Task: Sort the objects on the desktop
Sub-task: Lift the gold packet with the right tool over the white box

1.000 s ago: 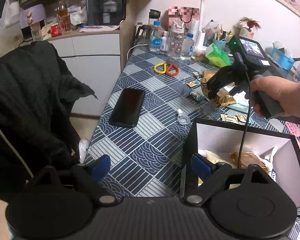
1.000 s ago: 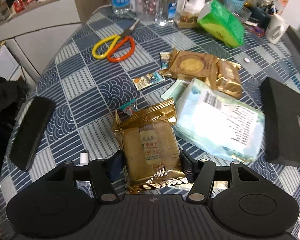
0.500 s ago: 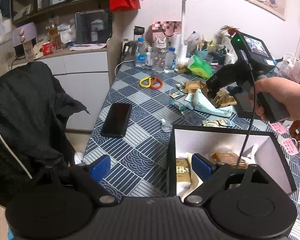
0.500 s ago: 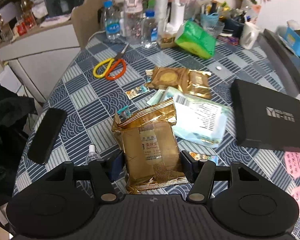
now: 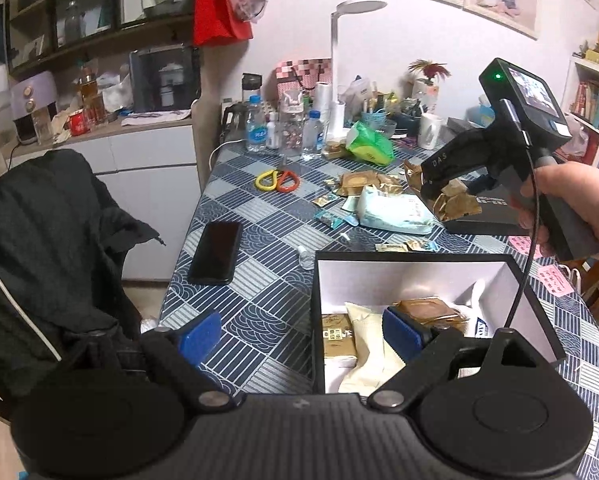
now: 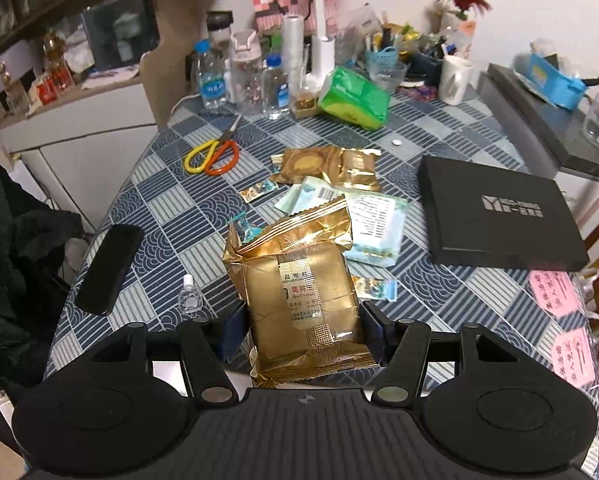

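While the right gripper [image 6: 304, 332] was clamped on a gold foil packet [image 6: 295, 280], the packet hung clear of the patterned tablecloth [image 6: 171, 216], held by its two side edges with its crimped top pointing away from the camera. That side grip appeared chosen to keep the flat packet level for a drop into the open black box [image 5: 535, 300]. From the left wrist view the same gripper [image 5: 433, 192] sat above the far clutter, short of the box's rear wall, so the packet was judged not yet over the opening.

The left gripper [image 5: 299, 334] stood wide and empty, one blue pad over the cloth and the other inside the box, apparently straddling the near-left wall to steady it. Inside lay other gold packets [image 5: 427, 310] and a cream pouch [image 5: 365, 344], which suggested snacks were being gathered there.

Items left on the cloth were a pale blue mailer [image 6: 373, 220], two gold packets [image 6: 331, 166] beyond it, small sachets [image 6: 259, 191], a small clear bottle [image 6: 189, 300], scissors [image 6: 215, 154], a phone [image 6: 109, 270] and the black lid [image 6: 495, 220]. Risk noted: crinkled foil could slip from the pads.
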A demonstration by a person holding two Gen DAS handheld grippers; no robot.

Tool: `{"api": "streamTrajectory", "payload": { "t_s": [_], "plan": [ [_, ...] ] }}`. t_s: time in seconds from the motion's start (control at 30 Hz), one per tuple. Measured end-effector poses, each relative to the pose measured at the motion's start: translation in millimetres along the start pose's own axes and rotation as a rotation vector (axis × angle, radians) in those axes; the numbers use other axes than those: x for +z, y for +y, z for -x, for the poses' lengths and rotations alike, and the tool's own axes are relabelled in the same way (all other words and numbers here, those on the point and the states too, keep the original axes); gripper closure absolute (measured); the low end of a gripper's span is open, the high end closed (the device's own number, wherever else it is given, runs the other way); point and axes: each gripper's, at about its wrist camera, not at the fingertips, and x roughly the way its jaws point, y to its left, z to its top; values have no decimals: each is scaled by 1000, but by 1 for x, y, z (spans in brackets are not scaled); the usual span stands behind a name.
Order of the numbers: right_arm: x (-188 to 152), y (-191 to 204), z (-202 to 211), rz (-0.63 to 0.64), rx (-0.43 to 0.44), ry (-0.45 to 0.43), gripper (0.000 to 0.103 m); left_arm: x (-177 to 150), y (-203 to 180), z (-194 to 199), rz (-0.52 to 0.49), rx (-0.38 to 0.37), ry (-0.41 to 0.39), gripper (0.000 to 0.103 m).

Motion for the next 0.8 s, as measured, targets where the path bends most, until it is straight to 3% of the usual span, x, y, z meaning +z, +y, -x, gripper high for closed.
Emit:
{"api": "streamTrajectory", "payload": {
  "t_s": [0.8],
  "plan": [
    [-84, -16, 77, -164, -20, -160, 44, -10, -10, 28, -48, -21, -44, 0]
  ]
}}
